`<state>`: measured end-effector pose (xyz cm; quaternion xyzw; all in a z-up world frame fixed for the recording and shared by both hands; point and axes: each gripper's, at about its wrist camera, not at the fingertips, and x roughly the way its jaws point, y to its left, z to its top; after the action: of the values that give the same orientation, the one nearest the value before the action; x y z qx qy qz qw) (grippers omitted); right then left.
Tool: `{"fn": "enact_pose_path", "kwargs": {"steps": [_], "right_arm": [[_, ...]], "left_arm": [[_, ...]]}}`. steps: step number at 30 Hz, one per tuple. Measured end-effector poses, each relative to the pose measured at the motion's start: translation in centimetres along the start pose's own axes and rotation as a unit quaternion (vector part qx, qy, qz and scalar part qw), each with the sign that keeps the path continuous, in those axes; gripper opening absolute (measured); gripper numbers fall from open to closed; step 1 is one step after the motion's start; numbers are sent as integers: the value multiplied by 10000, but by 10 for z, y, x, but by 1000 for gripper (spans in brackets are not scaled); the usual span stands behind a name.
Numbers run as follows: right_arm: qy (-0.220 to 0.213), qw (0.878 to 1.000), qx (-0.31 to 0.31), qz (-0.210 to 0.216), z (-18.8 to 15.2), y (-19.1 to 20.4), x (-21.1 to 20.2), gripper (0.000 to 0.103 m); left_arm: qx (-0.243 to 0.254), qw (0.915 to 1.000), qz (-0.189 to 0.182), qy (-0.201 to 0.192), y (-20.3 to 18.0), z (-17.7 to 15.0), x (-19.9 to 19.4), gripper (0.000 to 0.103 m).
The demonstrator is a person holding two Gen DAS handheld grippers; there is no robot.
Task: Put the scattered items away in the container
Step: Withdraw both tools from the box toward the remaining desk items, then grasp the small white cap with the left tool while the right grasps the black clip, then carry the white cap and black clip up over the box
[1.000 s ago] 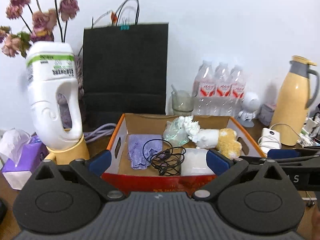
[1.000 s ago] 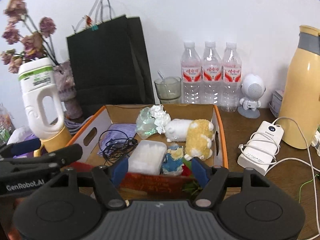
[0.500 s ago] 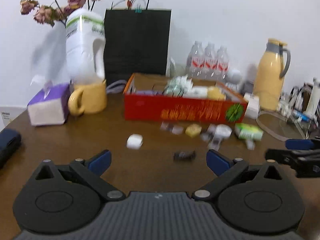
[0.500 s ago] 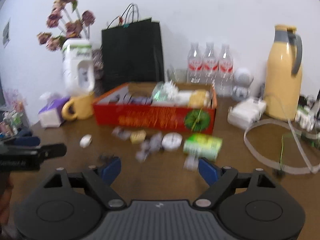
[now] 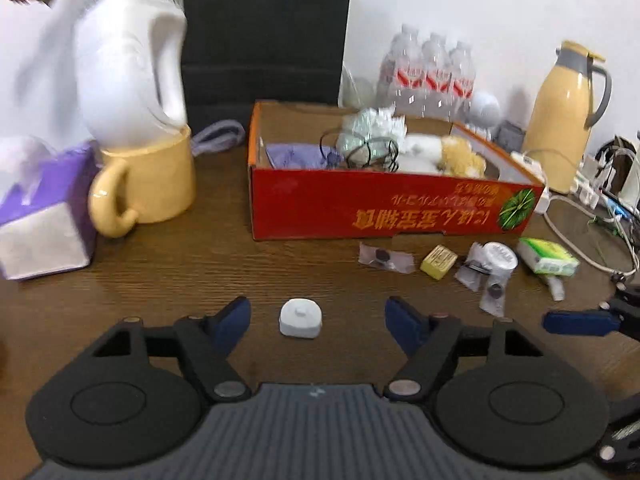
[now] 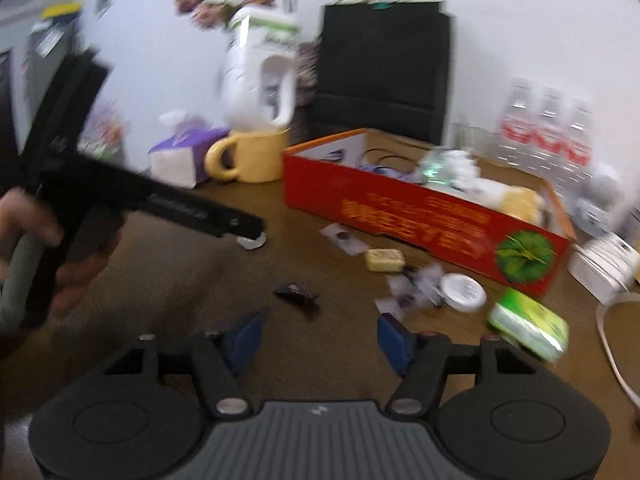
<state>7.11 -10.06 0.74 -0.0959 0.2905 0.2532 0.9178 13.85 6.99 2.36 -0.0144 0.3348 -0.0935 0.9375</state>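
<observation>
The jaws of the left gripper are closing, with the small white cap-like piece between them at the lower middle of the left wrist view, but the pads do not touch it yet. In the same view the red cardboard box, the container, sits in the middle of the frame, already holding a cloth, a cable and soft things. To the right below it lie the loose items: a yellow block, a white round lid, a green packet and clear wrappers.

In the right wrist view, which is blurred, the right gripper is also closing its jaws on nothing; a small dark clip-like item lies a little above them, in the lower middle.

I judge that the white piece is low and smooth, so pads closing off-centre may push it sideways instead of gripping it. The two grippers work near each other and could collide.

The dark wooden table is crowded; a white wall stands behind.
</observation>
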Motion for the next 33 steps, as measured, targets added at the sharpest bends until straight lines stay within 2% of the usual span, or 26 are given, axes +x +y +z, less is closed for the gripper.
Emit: {"fn": "enact_pose_path", "kwargs": {"steps": [3,5,8,10,12,17,21,23,26,29,31,33], "right_arm": [[124,9996,-226,101,14,-4,23,54],[197,9992,-262,244,21,-8,34,48],[281,9979,-402,422,28,-9,48,39],[376,9968,-479,526,31,-8,57,29],[471,9959,-464,624,31,-10,64,24],[528,9947,-432,772,29,-9,67,24],[621,9959,-214,626,33,-12,69,23],[658,9965,92,503,36,-18,71,25],[659,9951,466,565,37,-22,76,26],[628,9953,610,417,38,-17,79,27],[561,9954,712,294,38,-14,82,32],[518,9958,741,173,38,-11,83,31]], "left_arm": [[-185,9995,-80,224,10,3,16,63],[-287,9991,-142,278,15,2,21,59],[-185,9996,-84,220,17,0,22,51],[-159,9996,-111,199,17,0,21,42],[-88,9997,-127,200,17,-1,20,28],[174,9997,-103,154,7,-4,19,27],[29,9999,-23,144,7,-3,15,27],[-21,10000,94,6,6,0,6,27],[-1,9993,166,-330,0,-1,-15,27],[-123,9981,239,-560,-7,-7,-33,27],[-263,9972,204,-672,-11,-12,-43,27],[-357,9965,158,-742,-14,-16,-51,27]]}}
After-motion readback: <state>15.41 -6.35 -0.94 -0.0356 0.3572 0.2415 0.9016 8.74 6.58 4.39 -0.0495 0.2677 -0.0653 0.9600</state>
